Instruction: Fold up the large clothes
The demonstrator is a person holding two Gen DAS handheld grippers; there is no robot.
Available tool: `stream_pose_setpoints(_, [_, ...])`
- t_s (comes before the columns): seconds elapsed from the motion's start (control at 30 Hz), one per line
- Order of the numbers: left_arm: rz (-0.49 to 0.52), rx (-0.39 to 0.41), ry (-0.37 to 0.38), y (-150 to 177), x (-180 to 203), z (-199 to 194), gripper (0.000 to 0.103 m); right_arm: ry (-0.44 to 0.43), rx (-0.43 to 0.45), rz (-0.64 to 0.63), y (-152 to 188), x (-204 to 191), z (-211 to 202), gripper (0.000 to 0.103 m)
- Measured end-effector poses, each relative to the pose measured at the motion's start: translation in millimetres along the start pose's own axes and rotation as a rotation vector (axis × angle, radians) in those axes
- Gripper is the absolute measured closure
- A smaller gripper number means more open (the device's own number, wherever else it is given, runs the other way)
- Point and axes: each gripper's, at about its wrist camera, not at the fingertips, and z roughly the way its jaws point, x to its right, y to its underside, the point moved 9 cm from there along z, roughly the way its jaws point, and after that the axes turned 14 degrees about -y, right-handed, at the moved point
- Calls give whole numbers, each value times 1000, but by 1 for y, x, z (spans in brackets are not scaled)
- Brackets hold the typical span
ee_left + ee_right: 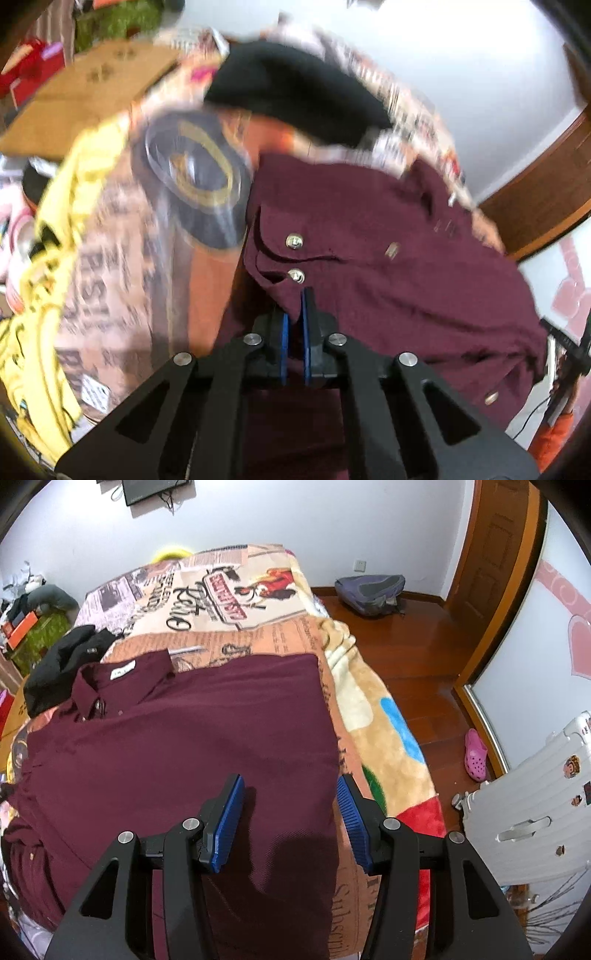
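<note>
Left tool (294, 310) was clamped on a fold of the maroon shirt (177, 746) just below its snap buttons (294, 241), at the cuff or placket; blur made it hard to say which. The shirt lay spread on the bed's printed blanket (384, 738), collar (122, 679) toward a black garment (59, 664). Right tool (290, 821) hung open over the shirt's right edge, gripping nothing. I judged the first fold begun; next I'd need to carry the pinched part across the body.

White walls (295, 524), dark wood floor (417, 657), wooden door (491, 554), bed under printed blanket (388, 746), white suitcase (535, 812), grey backpack (369, 589)
</note>
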Motion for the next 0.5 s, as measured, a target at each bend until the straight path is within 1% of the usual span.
stream_pose_setpoints(0.03, [17, -47, -14, 9, -1, 13, 93, -1, -5, 1, 1, 1, 1, 55])
stream_pose_setpoints(0.1, [24, -92, -25, 18, -4, 26, 81, -9, -11, 9, 3, 3, 4, 55])
stream_pose_setpoints(0.13, [16, -97, -24, 18, -7, 27, 78, -14, -13, 17, 4, 4, 5, 55])
stream_pose_setpoints(0.2, [-6, -94, -32, 14, -13, 23, 69, -27, -15, 30, 3, 6, 6, 55])
stream_pose_setpoints(0.23, [-12, -84, -54, 11, -18, 21, 66, -31, -17, 34, 3, 7, 6, 55])
stream_pose_setpoints(0.3, [-13, -53, -136, 2, -31, 13, 54, -34, -22, 29, 1, 8, 5, 55])
stream_pose_setpoints(0.33, [-11, -37, -164, -4, -37, 10, 53, -32, -23, 18, 1, 8, 4, 55])
stream_pose_setpoints(0.4, [-16, -28, -179, -12, -43, 6, 52, -19, -33, -14, -4, 9, 3, 55])
stream_pose_setpoints(0.47, [-33, -26, -162, -25, -49, 4, 52, -8, -37, -36, -10, 10, 2, 55])
stream_pose_setpoints(0.5, [-34, -27, -142, -31, -49, 5, 50, -12, -36, -40, -13, 10, 2, 55])
